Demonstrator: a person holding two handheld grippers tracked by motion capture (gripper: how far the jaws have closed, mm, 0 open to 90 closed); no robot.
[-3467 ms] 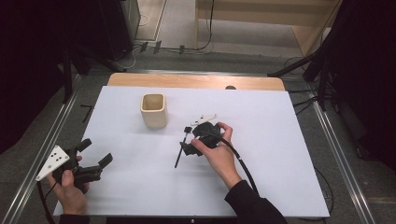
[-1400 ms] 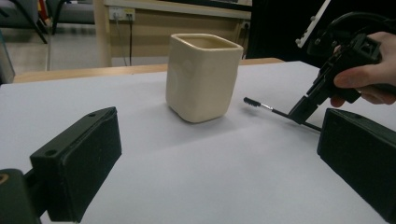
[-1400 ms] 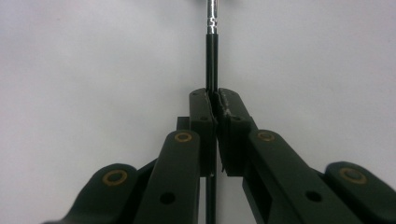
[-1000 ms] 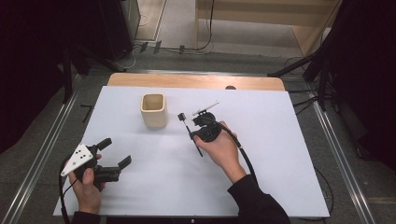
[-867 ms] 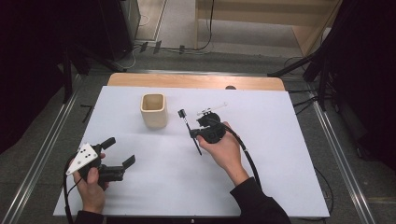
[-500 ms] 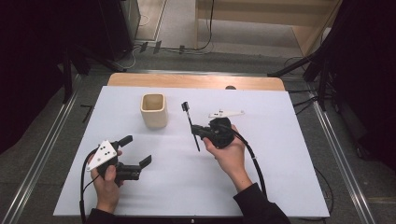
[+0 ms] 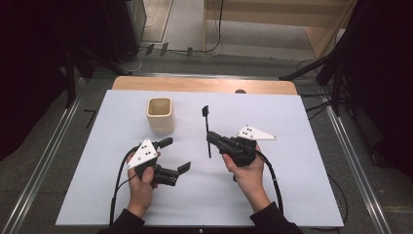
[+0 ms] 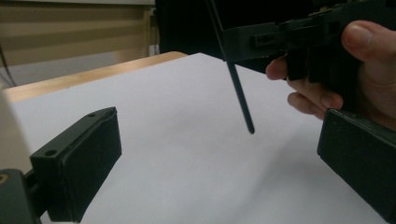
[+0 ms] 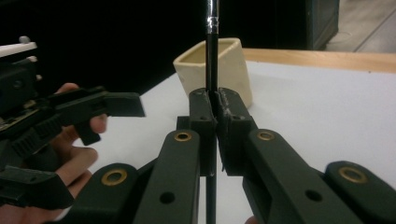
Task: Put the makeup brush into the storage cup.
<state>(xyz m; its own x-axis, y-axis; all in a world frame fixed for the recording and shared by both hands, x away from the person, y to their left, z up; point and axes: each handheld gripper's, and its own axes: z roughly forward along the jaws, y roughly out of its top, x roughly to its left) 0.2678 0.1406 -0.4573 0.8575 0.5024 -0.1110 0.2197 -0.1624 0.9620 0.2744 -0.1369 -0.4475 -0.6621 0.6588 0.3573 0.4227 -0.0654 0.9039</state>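
White-topped table, one cup standing on it.
Table (image 7: 302,195) has a flat white top, pale and matte; a strip of bare wood (image 7: 204,84) shows along the far edge, with a small dark spot (image 7: 239,91) at its border, too small to identify. Metal rails run down both long sides, grey floor beyond. A cream, square-mouthed cup (image 7: 160,115) stands upright on the far left part of the white top, mouth open upward, well in from the edges. From the right gripper view the cup (image 9: 224,67) sits near the wood strip.
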